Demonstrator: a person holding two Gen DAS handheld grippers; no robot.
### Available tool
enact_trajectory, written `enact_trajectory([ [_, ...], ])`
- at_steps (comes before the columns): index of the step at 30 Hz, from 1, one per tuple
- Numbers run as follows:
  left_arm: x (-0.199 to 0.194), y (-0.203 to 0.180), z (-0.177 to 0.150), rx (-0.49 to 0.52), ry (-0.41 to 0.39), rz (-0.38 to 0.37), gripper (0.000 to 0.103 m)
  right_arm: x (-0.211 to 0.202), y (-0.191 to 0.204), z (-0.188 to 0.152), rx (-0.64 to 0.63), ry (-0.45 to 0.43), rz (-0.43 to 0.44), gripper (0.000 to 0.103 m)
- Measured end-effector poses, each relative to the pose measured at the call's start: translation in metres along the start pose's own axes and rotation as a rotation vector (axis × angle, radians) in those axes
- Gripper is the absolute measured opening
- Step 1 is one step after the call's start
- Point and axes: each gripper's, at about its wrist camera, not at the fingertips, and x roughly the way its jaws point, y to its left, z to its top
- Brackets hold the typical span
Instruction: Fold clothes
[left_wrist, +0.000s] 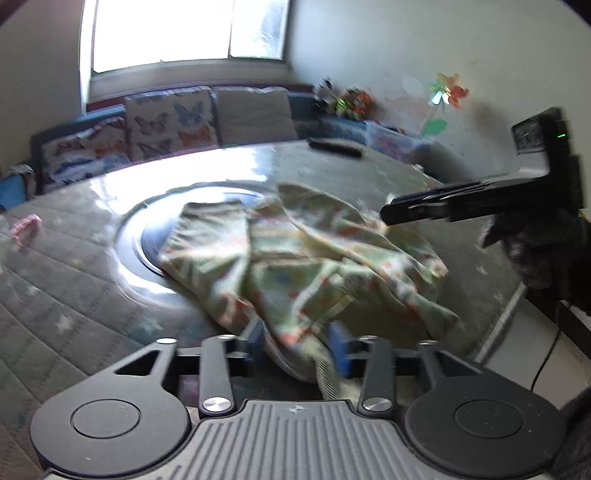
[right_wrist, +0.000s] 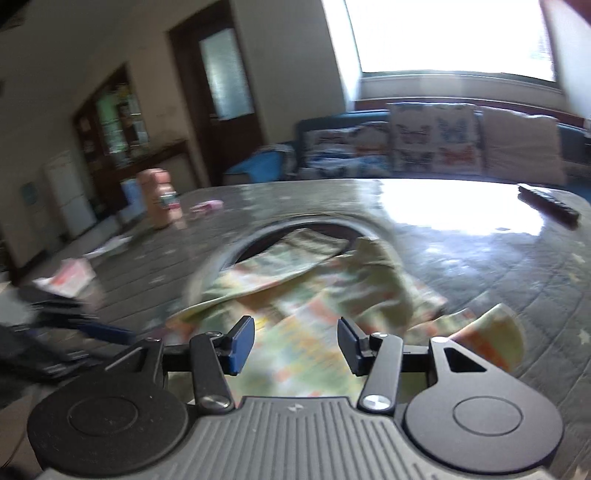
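Observation:
A pale green garment with a coloured print (left_wrist: 303, 254) lies crumpled on the grey quilted table (left_wrist: 74, 295), partly over a dark round inset (left_wrist: 147, 240). My left gripper (left_wrist: 299, 343) has its blue pads apart, with a bunch of the cloth between them. My right gripper (right_wrist: 295, 345) is open and empty, hovering just above the garment (right_wrist: 314, 295). The right gripper also shows in the left wrist view (left_wrist: 402, 214), over the garment's far right side. The left gripper shows at the left edge of the right wrist view (right_wrist: 110, 334). Both views are blurred.
A black remote (left_wrist: 334, 147) lies at the table's far edge. A pink bottle (right_wrist: 162, 201), a small pink item (right_wrist: 207, 206) and papers (right_wrist: 70, 277) sit on the table's left part. A sofa with butterfly cushions (left_wrist: 170, 123) stands behind, under a bright window.

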Motion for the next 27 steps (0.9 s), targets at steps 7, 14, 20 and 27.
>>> enact_trajectory([
  [7,0.023,0.029,0.023,-0.066,-0.027,0.103,0.049,0.062,-0.042,0.016,0.022,0.031,-0.21,0.056],
  [14,0.072,0.037,0.053,-0.054,-0.014,0.106,0.049,0.083,-0.071,0.007,0.129,0.053,-0.172,0.05],
  [20,0.112,0.03,0.074,-0.017,0.019,0.094,0.049,0.072,-0.065,0.001,0.125,0.032,-0.196,0.007],
  [27,0.149,0.026,0.086,0.042,0.065,0.091,0.049,0.023,-0.065,-0.017,0.173,-0.022,-0.266,0.005],
])
